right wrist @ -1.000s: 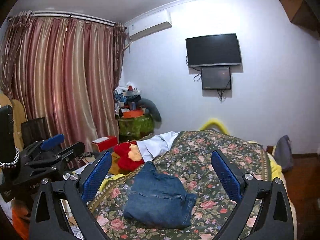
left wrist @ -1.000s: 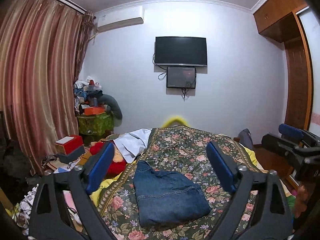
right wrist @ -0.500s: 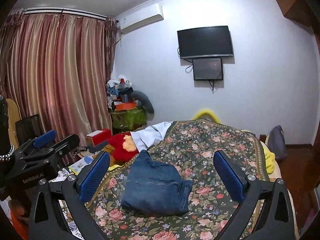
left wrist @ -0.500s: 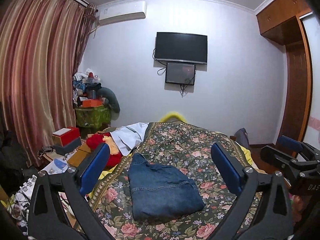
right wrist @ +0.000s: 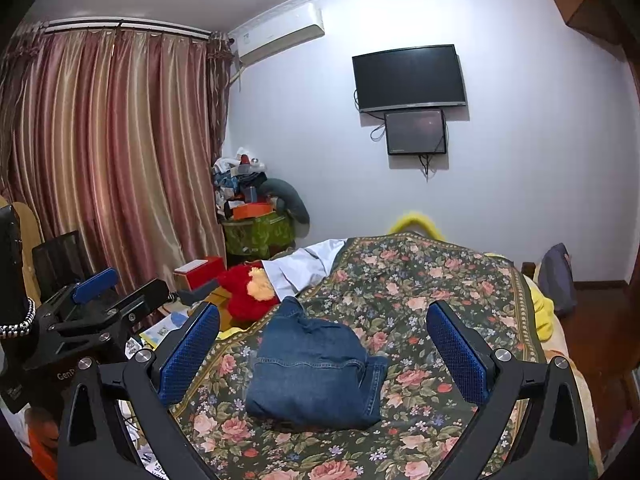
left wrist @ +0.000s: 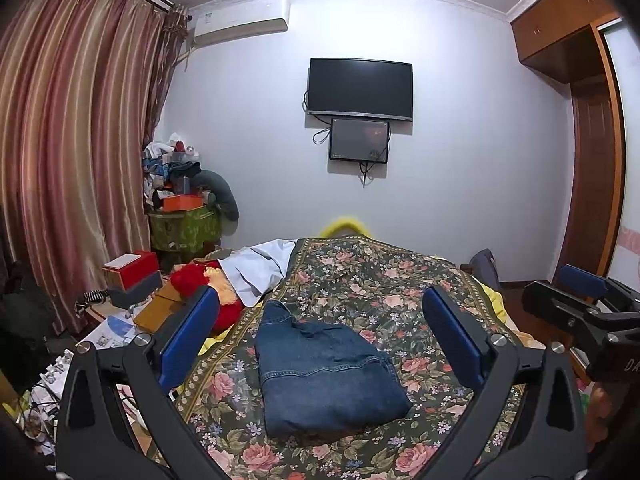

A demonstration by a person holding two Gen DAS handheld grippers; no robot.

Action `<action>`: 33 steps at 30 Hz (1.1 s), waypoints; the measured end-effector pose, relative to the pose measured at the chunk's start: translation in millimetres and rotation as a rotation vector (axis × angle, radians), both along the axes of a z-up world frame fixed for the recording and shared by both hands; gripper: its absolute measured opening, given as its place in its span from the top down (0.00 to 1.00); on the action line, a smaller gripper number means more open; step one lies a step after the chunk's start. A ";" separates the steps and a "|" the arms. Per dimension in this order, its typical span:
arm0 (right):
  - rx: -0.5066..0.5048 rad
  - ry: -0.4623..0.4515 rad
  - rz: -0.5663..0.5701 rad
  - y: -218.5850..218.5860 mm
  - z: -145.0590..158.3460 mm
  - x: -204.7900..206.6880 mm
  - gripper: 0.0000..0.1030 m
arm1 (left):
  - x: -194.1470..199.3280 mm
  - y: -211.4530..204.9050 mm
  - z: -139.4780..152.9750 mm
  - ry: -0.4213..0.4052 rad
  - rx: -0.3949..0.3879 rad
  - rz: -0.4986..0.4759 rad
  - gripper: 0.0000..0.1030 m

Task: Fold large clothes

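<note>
A pair of blue denim jeans [left wrist: 326, 376] lies folded into a compact block on the floral bedspread [left wrist: 400, 292]; it also shows in the right wrist view [right wrist: 316, 372]. My left gripper [left wrist: 320, 340] is open and empty, held above and short of the jeans. My right gripper [right wrist: 320, 344] is open and empty too, likewise above the jeans. Each gripper shows at the edge of the other's view: the right one [left wrist: 588, 312], the left one [right wrist: 92, 312].
A white garment [left wrist: 260, 266] and a red plush toy [left wrist: 200, 292] lie at the bed's far left edge. Boxes and papers [left wrist: 128, 276] crowd the left side by the curtain [left wrist: 60, 160]. A wardrobe [left wrist: 592, 152] stands on the right. A TV [left wrist: 360, 90] hangs on the far wall.
Both grippers have drawn back and up a little from the folded jeans, widening the view. The jeans have not moved.
</note>
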State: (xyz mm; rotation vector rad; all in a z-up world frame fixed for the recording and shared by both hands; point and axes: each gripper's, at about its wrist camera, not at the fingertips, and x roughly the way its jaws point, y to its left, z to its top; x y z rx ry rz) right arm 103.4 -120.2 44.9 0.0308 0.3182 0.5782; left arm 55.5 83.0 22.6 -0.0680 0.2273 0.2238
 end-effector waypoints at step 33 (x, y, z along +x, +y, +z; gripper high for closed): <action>0.009 0.001 0.006 -1.2 -3.4 -0.2 0.00 | 5.8 -6.0 1.3 0.004 -0.024 -0.051 0.00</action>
